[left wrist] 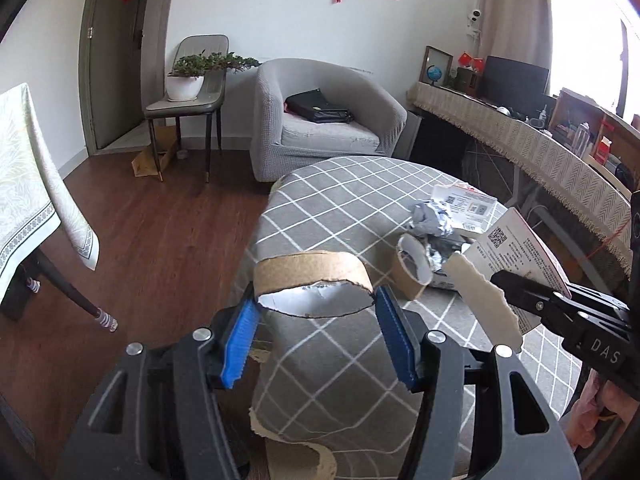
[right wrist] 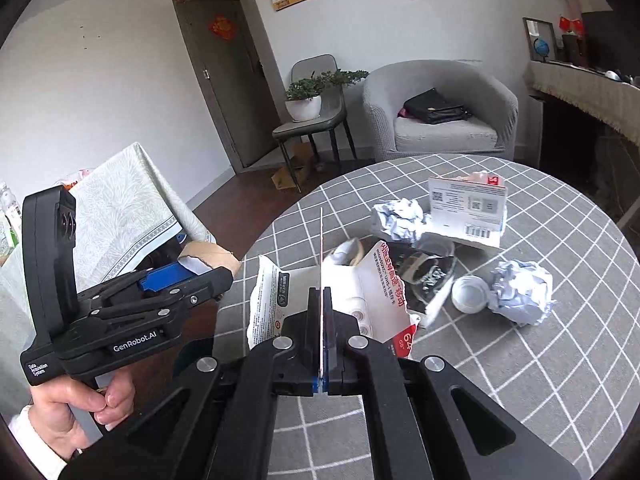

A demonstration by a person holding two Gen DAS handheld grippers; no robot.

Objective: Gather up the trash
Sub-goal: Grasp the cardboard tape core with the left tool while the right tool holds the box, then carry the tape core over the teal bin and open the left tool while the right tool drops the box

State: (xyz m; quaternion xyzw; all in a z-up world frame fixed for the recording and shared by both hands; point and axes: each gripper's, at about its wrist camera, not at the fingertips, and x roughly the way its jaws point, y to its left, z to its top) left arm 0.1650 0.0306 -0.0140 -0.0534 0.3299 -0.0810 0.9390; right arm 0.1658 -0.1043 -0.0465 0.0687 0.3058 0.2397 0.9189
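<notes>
Cardboard, a torn paper-cup piece (left wrist: 314,280), sat pinched between the left gripper (left wrist: 316,336)'s blue pads, its lower part cut off by the frame. The right gripper (right wrist: 321,344) was pressed together on a thin torn card (right wrist: 321,264), seen only edge-on there; the left view showed its printed face. Crumpled paper balls (right wrist: 520,292), at 2 o'clock on the checked table (right wrist: 540,380), appeared fully only in the right view.
</notes>
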